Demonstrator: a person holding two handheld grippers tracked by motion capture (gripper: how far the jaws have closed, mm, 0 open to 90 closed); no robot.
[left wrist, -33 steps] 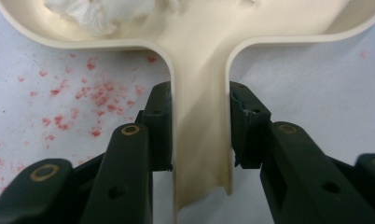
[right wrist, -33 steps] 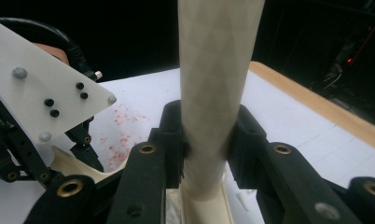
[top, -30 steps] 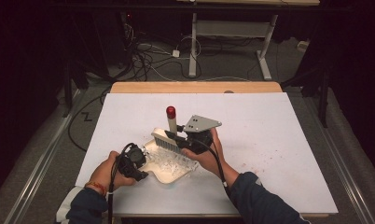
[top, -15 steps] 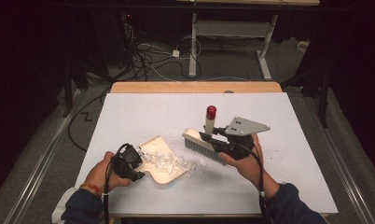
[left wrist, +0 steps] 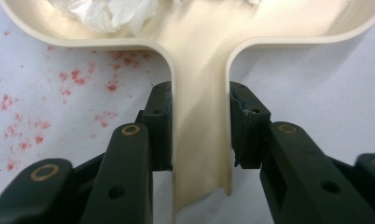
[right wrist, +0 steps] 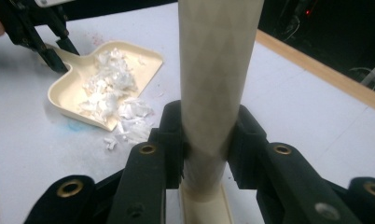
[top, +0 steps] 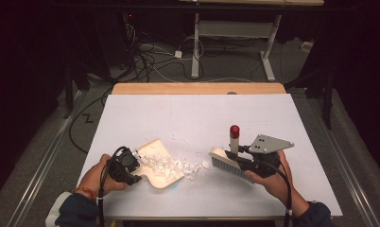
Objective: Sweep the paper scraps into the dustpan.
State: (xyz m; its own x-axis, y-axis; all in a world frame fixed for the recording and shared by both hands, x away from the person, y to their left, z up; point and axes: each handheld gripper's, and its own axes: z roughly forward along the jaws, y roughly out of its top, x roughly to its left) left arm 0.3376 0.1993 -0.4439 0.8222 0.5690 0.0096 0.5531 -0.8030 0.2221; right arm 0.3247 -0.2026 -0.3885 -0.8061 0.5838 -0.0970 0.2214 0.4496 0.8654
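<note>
1. Left gripper [top: 124, 165]: near the front left edge of the surface [top: 145, 113], held in the person's left hand [top: 96, 176]. Its fingers [left wrist: 160, 123] are clamped on either side of the dustpan's narrow handle.
2. Dustpan [top: 157, 163]: cream plastic, lying flat on the surface at front left, open mouth turned toward the brush. Handle gripped by the left gripper.
3. Paper scraps [top: 162, 163]: white shreds, heaped inside the dustpan, with more spilling out of its mouth onto the surface [top: 190, 166] between pan and brush.
4. Right gripper [top: 254, 163]: at front right, in the person's right hand [top: 273, 182]. Its fingers [right wrist: 174, 140] are closed on the brush's pale round handle.
5. Brush [top: 228, 163]: cream body with grey bristles, upright handle with a red tip, bristles down near the surface, just right of the spilled scraps and apart from the dustpan.
6. Surface: white sheet with a wooden strip along the far edge; faint red specks beside the dustpan handle in the left gripper view.
</note>
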